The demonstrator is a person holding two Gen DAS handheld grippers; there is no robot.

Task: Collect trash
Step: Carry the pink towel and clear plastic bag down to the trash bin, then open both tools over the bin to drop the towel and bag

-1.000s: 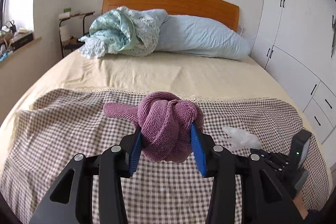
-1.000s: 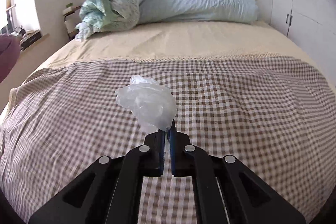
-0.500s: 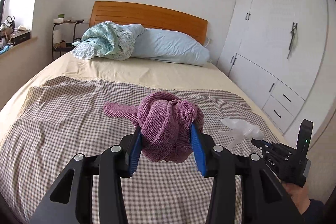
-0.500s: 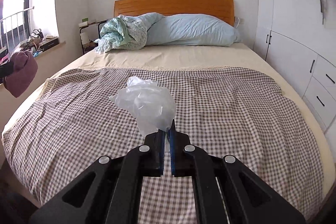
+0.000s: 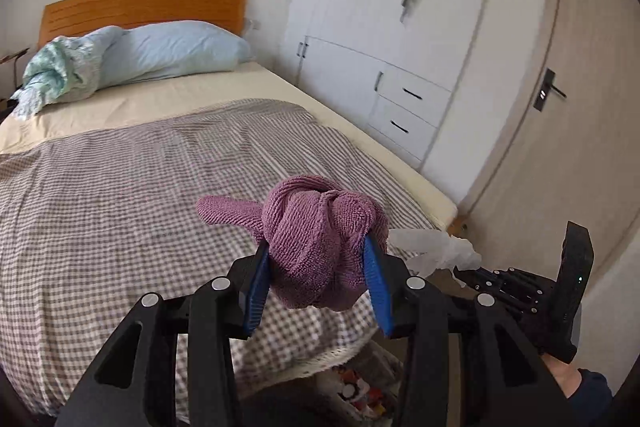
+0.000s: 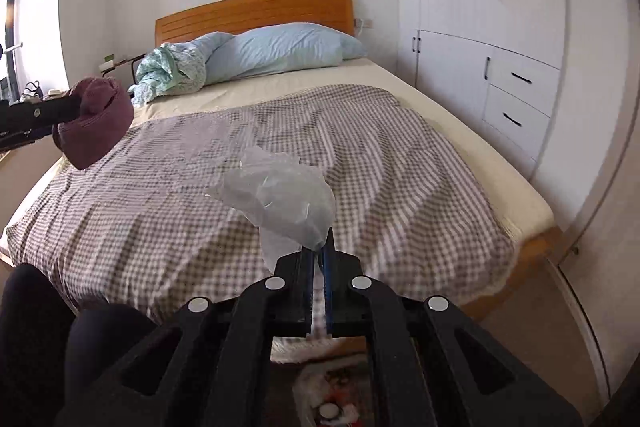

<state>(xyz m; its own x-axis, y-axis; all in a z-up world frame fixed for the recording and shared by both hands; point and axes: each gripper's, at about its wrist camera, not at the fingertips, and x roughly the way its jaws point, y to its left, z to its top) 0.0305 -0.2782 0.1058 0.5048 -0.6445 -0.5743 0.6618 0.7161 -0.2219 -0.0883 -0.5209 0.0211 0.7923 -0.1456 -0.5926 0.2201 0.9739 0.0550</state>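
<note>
1. My left gripper [image 5: 316, 269] is clamped on one knotted purple cloth [image 5: 320, 239]; its two blue pads [image 5: 256, 283] press the bundle from either side, and one tail of the cloth sticks out to the left.
2. My right gripper [image 6: 319, 255] is closed tight on one crumpled clear plastic bag [image 6: 280, 199]; the bag bulges up and leftward above the pinched jaws.
3. So I count two pieces of trash, one per gripper, both held in the air over the foot of the bed [image 6: 532, 207], neither touching it.
4. In the right wrist view the left gripper and its purple cloth show at the left edge; in the left wrist view the right gripper and the plastic bag sit just right of the cloth.
5. Below the bed's foot I see one container of mixed litter [image 5: 360, 395] on the floor; I cannot tell its kind.
6. The bed carries one checked blanket [image 6: 200, 219], one pale blue pillow [image 6: 280, 51] and one bunched greenish cloth [image 6: 168, 75] beside it, before one wooden headboard [image 6: 256, 11].
7. On the right stands one white wardrobe [image 6: 480, 7] with two drawers [image 6: 520, 95]; beyond it, one door [image 5: 580, 107].
</note>
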